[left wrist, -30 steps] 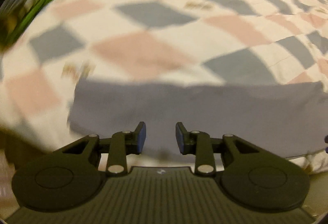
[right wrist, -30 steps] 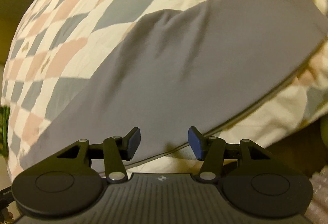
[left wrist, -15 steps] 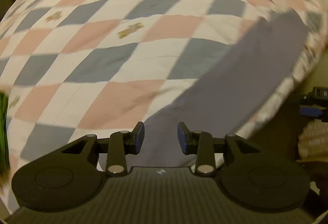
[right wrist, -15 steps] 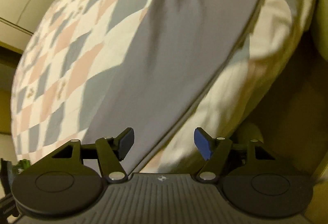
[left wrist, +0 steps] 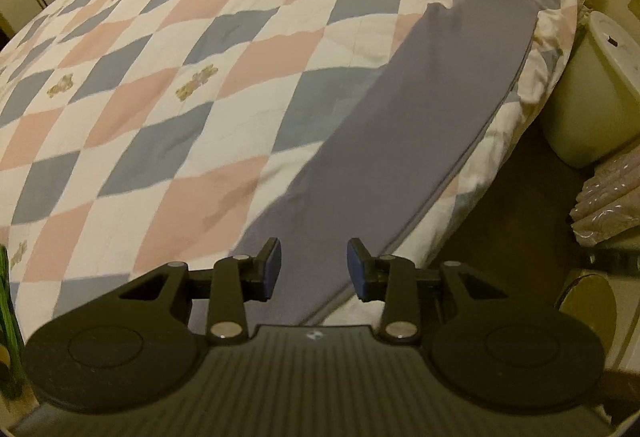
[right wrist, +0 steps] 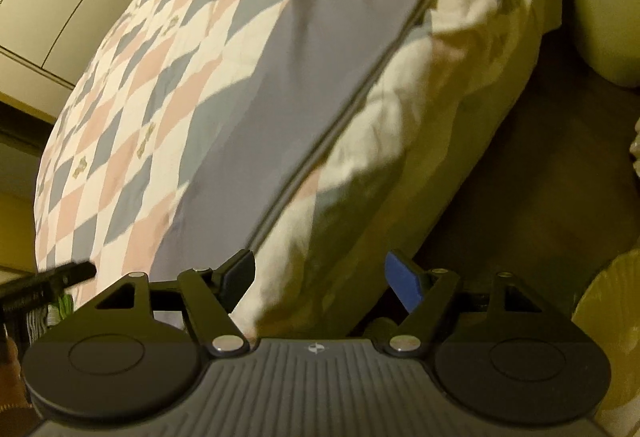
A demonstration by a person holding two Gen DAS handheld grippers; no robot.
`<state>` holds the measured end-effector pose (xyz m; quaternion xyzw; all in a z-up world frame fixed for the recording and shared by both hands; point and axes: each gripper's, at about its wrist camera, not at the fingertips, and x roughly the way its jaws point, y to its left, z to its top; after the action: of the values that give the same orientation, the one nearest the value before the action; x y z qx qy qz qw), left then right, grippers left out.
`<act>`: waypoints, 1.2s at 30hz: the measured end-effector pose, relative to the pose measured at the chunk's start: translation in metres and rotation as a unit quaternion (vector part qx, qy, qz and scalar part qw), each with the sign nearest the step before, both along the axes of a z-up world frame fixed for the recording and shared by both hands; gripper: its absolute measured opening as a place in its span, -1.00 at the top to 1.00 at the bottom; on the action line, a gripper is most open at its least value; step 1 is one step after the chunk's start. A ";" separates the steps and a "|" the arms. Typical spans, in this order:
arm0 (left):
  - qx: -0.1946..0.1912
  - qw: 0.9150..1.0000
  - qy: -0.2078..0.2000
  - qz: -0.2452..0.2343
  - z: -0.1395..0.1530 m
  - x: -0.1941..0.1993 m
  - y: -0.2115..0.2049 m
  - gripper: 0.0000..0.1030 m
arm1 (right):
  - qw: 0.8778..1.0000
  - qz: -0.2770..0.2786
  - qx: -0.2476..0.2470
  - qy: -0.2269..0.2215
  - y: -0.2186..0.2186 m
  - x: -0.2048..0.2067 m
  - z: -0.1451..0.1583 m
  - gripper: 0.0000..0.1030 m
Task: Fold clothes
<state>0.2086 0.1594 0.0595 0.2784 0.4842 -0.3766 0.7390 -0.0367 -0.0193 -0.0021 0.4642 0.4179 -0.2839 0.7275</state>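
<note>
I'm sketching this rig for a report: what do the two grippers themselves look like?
Both are matte black: the left gripper and the right gripper each have a ribbed grey-black body, two round discs, silver pivot screws, a small centre logo and blue fingertip pads. No cables or sleeves show.

Dim, yellowish indoor light colours both my views; fisheye curvature bends the edges, corners go dark, and slight blur softens detail.

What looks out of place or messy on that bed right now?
Nothing is spilled or damaged. The grey garment lies in a long flat strip along the edge of the checked quilt, close to the drop-off, with a small wrinkle near its far end. Both the left tool and right tool are open, holding nothing.
</note>
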 end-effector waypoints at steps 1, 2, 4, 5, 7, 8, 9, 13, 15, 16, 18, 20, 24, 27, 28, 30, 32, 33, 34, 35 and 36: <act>0.005 1.000 0.001 0.005 -0.003 -0.004 0.002 0.37 | 1.000 0.003 0.000 0.000 0.005 -0.004 0.000 -0.45; 0.009 1.000 0.003 0.011 -0.006 -0.009 0.005 0.37 | 1.000 0.006 -0.001 0.000 0.011 -0.010 0.000 -0.45; 0.009 1.000 0.014 0.023 -0.010 -0.019 0.013 0.37 | 1.000 0.010 -0.002 0.004 0.022 -0.023 0.002 -0.45; 0.004 0.999 0.026 0.033 -0.014 -0.022 0.018 0.36 | 1.000 0.009 -0.003 0.005 0.026 -0.031 0.003 -0.45; -0.006 0.997 0.050 0.054 -0.021 -0.027 0.028 0.33 | 1.000 0.005 -0.003 0.003 0.031 -0.046 0.004 -0.46; -0.008 0.996 0.066 0.067 -0.026 -0.024 0.032 0.33 | 1.000 0.001 -0.002 0.005 0.032 -0.052 0.004 -0.46; -0.010 0.993 0.081 0.081 -0.031 -0.020 0.037 0.33 | 1.000 -0.003 0.000 0.009 0.030 -0.057 0.002 -0.46; -0.018 0.980 0.143 0.135 -0.051 -0.006 0.053 0.34 | 1.000 -0.004 -0.001 0.015 0.019 -0.063 0.004 -0.46; -0.019 0.976 0.156 0.152 -0.059 0.004 0.052 0.34 | 1.000 -0.006 -0.006 0.014 0.006 -0.059 0.006 -0.46; -0.018 0.975 0.154 0.156 -0.061 0.011 0.048 0.35 | 1.000 -0.008 -0.008 0.014 -0.001 -0.056 0.007 -0.46; -0.015 0.977 0.141 0.159 -0.059 0.025 0.030 0.36 | 1.000 -0.013 -0.012 0.012 -0.018 -0.049 0.008 -0.46; -0.021 0.979 0.126 0.156 -0.053 0.035 0.012 0.36 | 1.000 -0.021 -0.016 0.006 -0.036 -0.040 0.010 -0.46; -0.038 0.980 0.117 0.155 -0.043 0.051 -0.025 0.31 | 0.999 -0.025 -0.016 -0.011 -0.067 -0.020 0.014 -0.46; -0.047 0.976 0.124 0.175 -0.050 0.057 -0.046 0.31 | 1.000 -0.004 -0.015 -0.007 -0.095 -0.002 0.014 -0.46; -0.049 0.973 0.126 0.188 -0.054 0.058 -0.052 0.31 | 1.000 0.004 -0.016 -0.006 -0.106 0.004 0.013 -0.46; -0.052 0.964 0.137 0.223 -0.065 0.059 -0.060 0.31 | 1.000 0.024 -0.016 -0.002 -0.135 0.017 0.007 -0.46; -0.066 0.950 0.141 0.270 -0.075 0.057 -0.067 0.31 | 0.999 0.048 -0.016 0.003 -0.166 0.032 0.001 -0.46; -0.076 0.942 0.141 0.296 -0.080 0.055 -0.069 0.31 | 0.998 0.065 -0.017 0.005 -0.183 0.042 -0.001 -0.46; -0.091 0.930 0.139 0.327 -0.085 0.050 -0.071 0.31 | 0.996 0.088 -0.020 0.007 -0.200 0.052 -0.004 -0.46; -0.103 0.918 0.138 0.357 -0.091 0.045 -0.073 0.31 | 0.993 0.117 -0.025 0.008 -0.217 0.062 -0.008 -0.46; -0.109 0.903 0.139 0.393 -0.097 0.038 -0.075 0.32 | 0.989 0.145 -0.030 0.010 -0.233 0.073 -0.011 -0.46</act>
<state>0.2464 0.0846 -0.0375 -0.0717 0.6078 -0.1413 0.7781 0.0363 -0.2523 -0.0136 0.3739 0.4794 -0.1918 0.7704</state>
